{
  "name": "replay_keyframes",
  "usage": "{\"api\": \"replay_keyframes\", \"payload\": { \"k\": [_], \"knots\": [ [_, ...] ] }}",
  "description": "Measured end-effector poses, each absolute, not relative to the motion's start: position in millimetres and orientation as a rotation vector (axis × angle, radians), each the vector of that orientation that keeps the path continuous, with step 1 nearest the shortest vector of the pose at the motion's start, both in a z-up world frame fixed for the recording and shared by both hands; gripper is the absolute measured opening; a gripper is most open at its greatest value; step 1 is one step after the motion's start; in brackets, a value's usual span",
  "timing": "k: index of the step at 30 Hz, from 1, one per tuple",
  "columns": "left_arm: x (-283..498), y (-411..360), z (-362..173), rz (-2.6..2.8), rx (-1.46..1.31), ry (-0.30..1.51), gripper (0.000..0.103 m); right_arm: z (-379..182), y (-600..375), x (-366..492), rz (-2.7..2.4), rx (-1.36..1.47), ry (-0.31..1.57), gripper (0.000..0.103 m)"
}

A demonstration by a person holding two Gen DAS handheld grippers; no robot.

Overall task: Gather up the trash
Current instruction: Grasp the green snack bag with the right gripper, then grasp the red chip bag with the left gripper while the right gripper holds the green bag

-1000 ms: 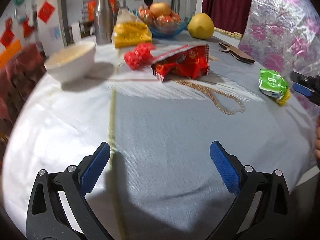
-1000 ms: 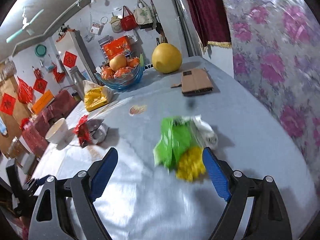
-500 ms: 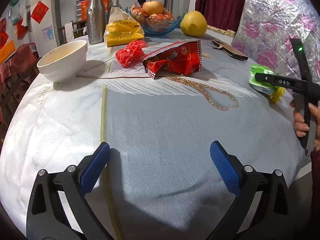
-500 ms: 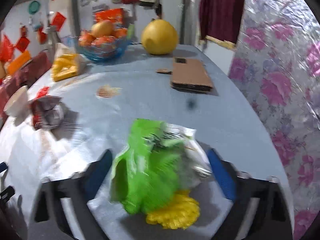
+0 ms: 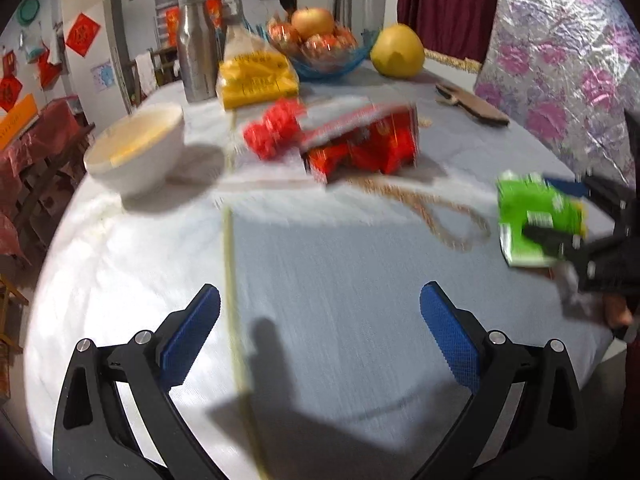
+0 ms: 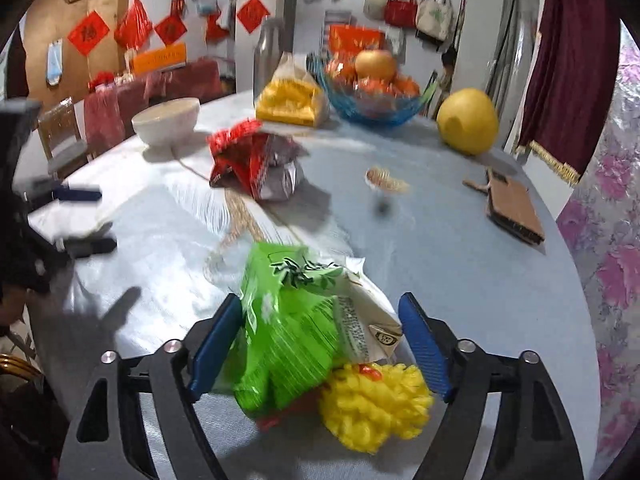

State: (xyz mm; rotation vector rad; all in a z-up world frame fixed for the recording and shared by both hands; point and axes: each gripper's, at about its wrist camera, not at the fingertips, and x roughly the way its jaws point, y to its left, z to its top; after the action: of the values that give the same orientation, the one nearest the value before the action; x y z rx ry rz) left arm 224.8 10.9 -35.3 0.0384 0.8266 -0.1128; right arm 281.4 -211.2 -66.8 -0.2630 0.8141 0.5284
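A green snack wrapper (image 6: 288, 328) with a yellow crumpled piece (image 6: 376, 408) lies between the open jaws of my right gripper (image 6: 320, 344); the left pad touches it, the right pad stands apart. The wrapper also shows in the left wrist view (image 5: 536, 220) with the right gripper (image 5: 576, 216) around it. A red snack bag (image 5: 360, 148) and a red crumpled piece (image 5: 272, 132) lie at the table's middle. My left gripper (image 5: 320, 328) is open and empty above the white tablecloth (image 5: 320, 264).
A white bowl (image 5: 136, 152) stands at the left. A steel flask (image 5: 196, 44), a yellow bag (image 5: 256, 76), a blue fruit bowl (image 5: 324, 48) and a pomelo (image 5: 396, 52) stand at the back. Brown cardboard (image 6: 512, 208) lies at the right.
My right gripper has moved forward so the green wrapper now lies between its jaws. My left gripper has shifted a little; its view is blurred.
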Motion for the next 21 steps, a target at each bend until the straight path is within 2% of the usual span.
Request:
{"api": "replay_keyframes", "payload": {
  "k": [6,10,14,18,21],
  "knots": [
    [268,2,-9,-0.143,-0.006,0.774,0.096,-70,-212,278,0.524,-0.256,0.803,0.079],
    [303,-33,-1,-0.190,0.052,0.751,0.096,-69,-210,274,0.518,-0.279,0.783,0.079],
    [336,-58,-10,-0.138,0.165,0.749,0.096,-69,-213,276,0.520,-0.260,0.793,0.079],
    [362,-54,-35,-0.098,0.164,0.801,0.096,-69,-212,276,0.519,-0.262,0.791,0.079],
    [364,-41,-47,-0.110,0.114,0.849,0.087,-69,-213,277,0.523,-0.255,0.794,0.079]
  ]
}}
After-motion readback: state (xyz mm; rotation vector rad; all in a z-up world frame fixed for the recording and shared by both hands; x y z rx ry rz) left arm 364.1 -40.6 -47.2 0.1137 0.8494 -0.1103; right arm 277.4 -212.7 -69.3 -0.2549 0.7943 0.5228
